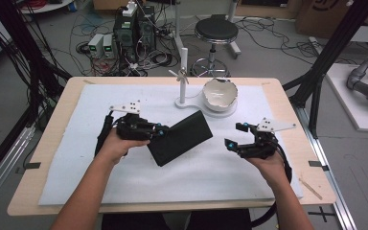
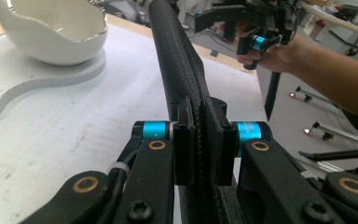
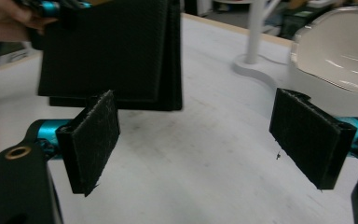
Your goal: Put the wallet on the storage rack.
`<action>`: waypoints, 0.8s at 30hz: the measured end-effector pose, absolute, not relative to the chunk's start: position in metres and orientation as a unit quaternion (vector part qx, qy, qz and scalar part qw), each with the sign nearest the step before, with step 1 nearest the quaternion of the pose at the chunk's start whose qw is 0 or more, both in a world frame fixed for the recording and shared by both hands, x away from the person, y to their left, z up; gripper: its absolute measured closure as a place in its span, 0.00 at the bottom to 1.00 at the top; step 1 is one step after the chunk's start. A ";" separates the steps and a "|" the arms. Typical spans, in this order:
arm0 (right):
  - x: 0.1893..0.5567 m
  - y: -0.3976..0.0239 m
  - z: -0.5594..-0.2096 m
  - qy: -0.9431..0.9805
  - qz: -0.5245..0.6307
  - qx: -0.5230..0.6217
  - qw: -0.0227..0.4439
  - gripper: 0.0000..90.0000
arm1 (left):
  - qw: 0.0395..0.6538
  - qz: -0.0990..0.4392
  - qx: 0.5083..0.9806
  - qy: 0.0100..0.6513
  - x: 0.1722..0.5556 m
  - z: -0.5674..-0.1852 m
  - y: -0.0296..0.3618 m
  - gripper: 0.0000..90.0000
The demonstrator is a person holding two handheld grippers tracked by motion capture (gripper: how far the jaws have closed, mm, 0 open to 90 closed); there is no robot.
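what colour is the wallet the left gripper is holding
Black, with a fine textured grain; the wallet shows best in the left gripper view, clamped in the left gripper.

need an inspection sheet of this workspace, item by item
surface: wooden table under a white mat, lightly scuffed
job's things: black wallet, folded, one end clamped and lifted off the mat
clutter: white stand and cracked-egg bowl on a shared white base at the far side; small stick at the right edge
grippers: left gripper shut on the wallet; right gripper open, apart from the wallet, nothing between its jaws
cables: one black cable trails from the right gripper; tangled leads on the floor
surroundings: stool, computer boxes, black frame posts
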State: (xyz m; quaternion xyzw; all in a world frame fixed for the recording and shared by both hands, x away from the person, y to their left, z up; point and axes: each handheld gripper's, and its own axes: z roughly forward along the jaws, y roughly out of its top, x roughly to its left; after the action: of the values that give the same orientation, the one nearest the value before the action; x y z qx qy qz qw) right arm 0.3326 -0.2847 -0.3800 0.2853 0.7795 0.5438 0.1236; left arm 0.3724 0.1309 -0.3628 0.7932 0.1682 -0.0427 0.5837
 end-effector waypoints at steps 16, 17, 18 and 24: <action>0.355 -0.252 -0.368 0.793 0.568 0.217 0.039 0.18 | 0.595 -0.076 0.796 0.081 0.360 -0.349 0.114 0.91; 0.355 -0.252 -0.369 0.792 0.571 0.214 0.033 0.18 | 0.598 -0.079 0.794 0.072 0.359 -0.349 0.114 0.91; 0.354 -0.252 -0.369 0.791 0.575 0.209 0.017 0.18 | 0.599 -0.084 0.794 0.063 0.359 -0.350 0.114 0.91; 0.351 -0.245 -0.370 0.800 0.574 0.175 -0.023 0.29 | 0.597 -0.089 0.796 0.045 0.358 -0.351 0.109 0.91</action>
State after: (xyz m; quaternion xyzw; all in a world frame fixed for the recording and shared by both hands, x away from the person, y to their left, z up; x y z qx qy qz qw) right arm 0.3513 -0.2454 -0.3699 0.1746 0.7997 0.5741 -0.0229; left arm 0.3579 0.1092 -0.3512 0.7963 0.0447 -0.0894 0.5966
